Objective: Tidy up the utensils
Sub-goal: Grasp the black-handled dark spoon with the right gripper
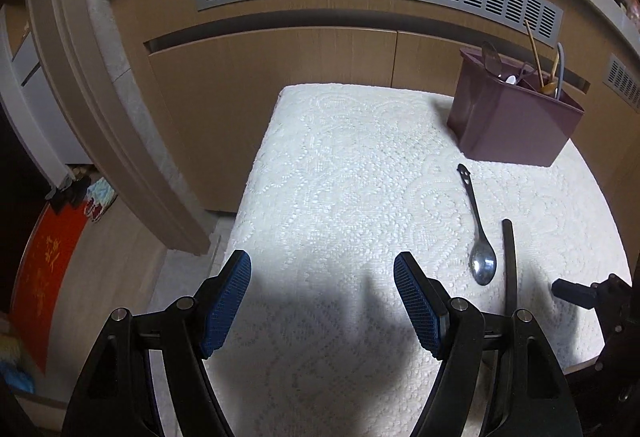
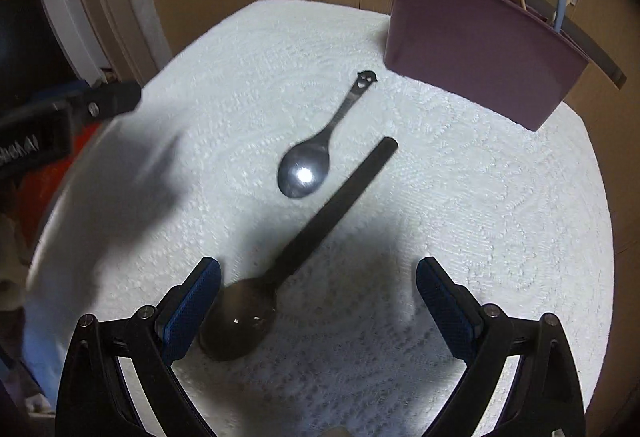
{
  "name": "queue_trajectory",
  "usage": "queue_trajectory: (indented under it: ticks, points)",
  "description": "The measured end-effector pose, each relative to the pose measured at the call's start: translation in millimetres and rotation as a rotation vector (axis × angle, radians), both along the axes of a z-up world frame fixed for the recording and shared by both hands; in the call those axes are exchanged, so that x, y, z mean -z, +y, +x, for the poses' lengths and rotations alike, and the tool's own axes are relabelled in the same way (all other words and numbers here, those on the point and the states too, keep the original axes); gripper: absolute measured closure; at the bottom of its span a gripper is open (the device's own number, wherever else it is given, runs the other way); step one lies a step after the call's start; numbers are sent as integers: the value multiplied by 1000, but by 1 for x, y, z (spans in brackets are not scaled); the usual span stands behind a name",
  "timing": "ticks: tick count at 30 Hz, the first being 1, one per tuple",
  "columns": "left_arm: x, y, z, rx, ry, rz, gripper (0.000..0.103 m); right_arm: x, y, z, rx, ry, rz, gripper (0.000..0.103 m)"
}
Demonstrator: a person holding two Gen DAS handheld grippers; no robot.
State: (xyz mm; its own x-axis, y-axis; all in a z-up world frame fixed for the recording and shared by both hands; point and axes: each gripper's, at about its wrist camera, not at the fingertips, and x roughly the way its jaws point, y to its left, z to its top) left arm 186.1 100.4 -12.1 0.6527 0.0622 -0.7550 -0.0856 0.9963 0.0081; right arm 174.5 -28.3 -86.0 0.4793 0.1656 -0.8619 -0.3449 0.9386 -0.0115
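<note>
The left gripper (image 1: 322,301) stood wide apart above the white textured cloth (image 1: 340,165) covering the table, with nothing between its blue pads. The right gripper (image 2: 318,301) was likewise spread wide and empty, hovering low over the bowl of the large dark spoon with a flat black handle (image 2: 320,229); no contact was evident. That spoon lay diagonally near the cloth's middle. Just beside it, apart, lay the small polished steel spoon with a cut-out face on its handle end (image 2: 316,153). The mauve plastic rectangular utensil holder (image 2: 476,53) stood at the far right corner, containing chopsticks and further utensils (image 1: 532,71).
</note>
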Motion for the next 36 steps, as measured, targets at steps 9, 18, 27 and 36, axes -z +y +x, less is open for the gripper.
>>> queue_trajectory:
  ticks: [9, 18, 27, 36]
  points:
    - [1, -29, 15, 74, 15, 18, 29, -4, -104, 0, 175, -19, -47, 5]
    - [10, -69, 38, 173, 61, 40, 29, -2, -167, -5, 263, -4, 27, 2]
    - [39, -93, 78, 328, 184, -167, 51, -3, -163, -19, 230, -42, 42, 1]
    - [46, -122, 93, 358, 197, -69, 57, 2, -163, -10, 277, -13, 47, 0]
